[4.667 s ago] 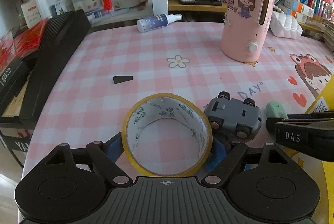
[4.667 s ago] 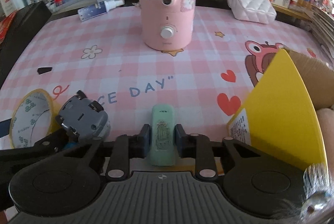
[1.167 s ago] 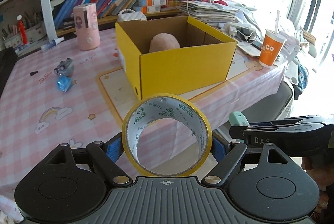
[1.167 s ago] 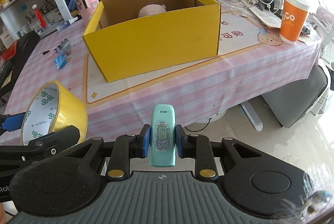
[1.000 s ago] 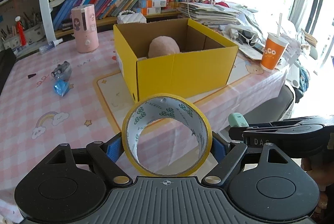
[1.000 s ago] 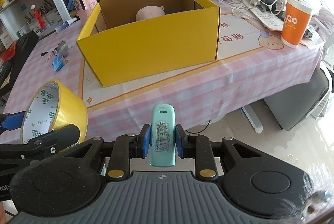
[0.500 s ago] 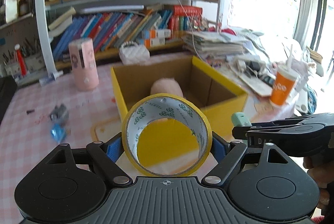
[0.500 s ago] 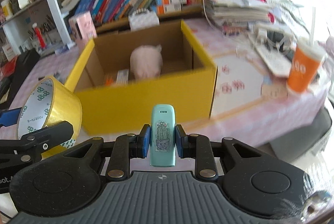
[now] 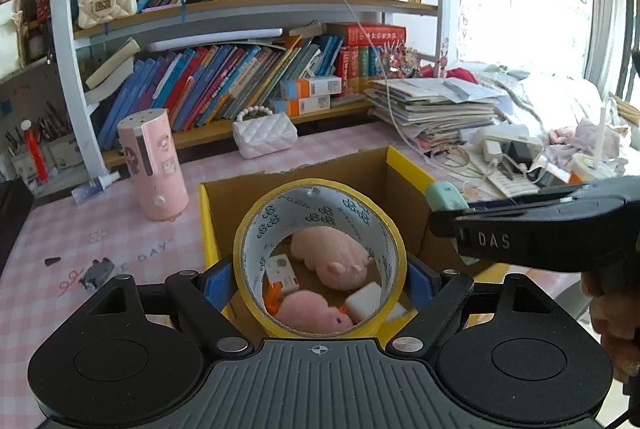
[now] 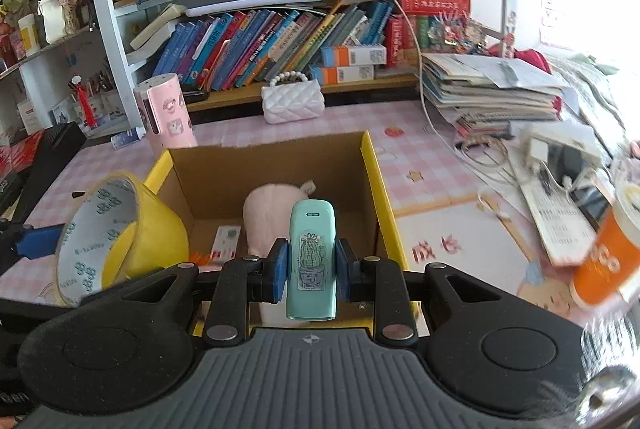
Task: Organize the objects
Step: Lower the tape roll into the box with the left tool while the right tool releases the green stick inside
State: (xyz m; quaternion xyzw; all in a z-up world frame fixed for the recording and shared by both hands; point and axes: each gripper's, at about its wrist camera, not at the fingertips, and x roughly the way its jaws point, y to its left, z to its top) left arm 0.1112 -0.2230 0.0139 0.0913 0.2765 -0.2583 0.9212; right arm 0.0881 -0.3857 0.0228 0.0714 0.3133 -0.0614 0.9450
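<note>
Left wrist view puts you right at the yellow box (image 9: 394, 165) now: a second ago you were looking at its front wall from out past the table edge, and now you look down over the near rim into it, so both loads have arrived where they are meant to go. Your left gripper (image 9: 320, 279) has its fingers spread wide around the roll of yellow tape (image 9: 320, 191), blue pads pressed on either side of the ring, and through the ring you can see what already lies on the box floor: two pink plush toys (image 9: 330, 257), a small white box (image 9: 362, 299) and a white carton with orange trim (image 9: 280, 269). Your right gripper (image 10: 312, 271) is pinched narrow on the mint-green case (image 10: 312, 261) with the cactus sticker, held upright between its pads, and from that view the case hangs above the box opening, near the front wall, with the tape just to its left. I'd judge the carry finished and the drop next. The floor is crowded toward the middle, so let each thing go over a bare patch; the tape may roll if it lands on its edge, and the two grippers sit close enough that you should release one at a time.
</note>
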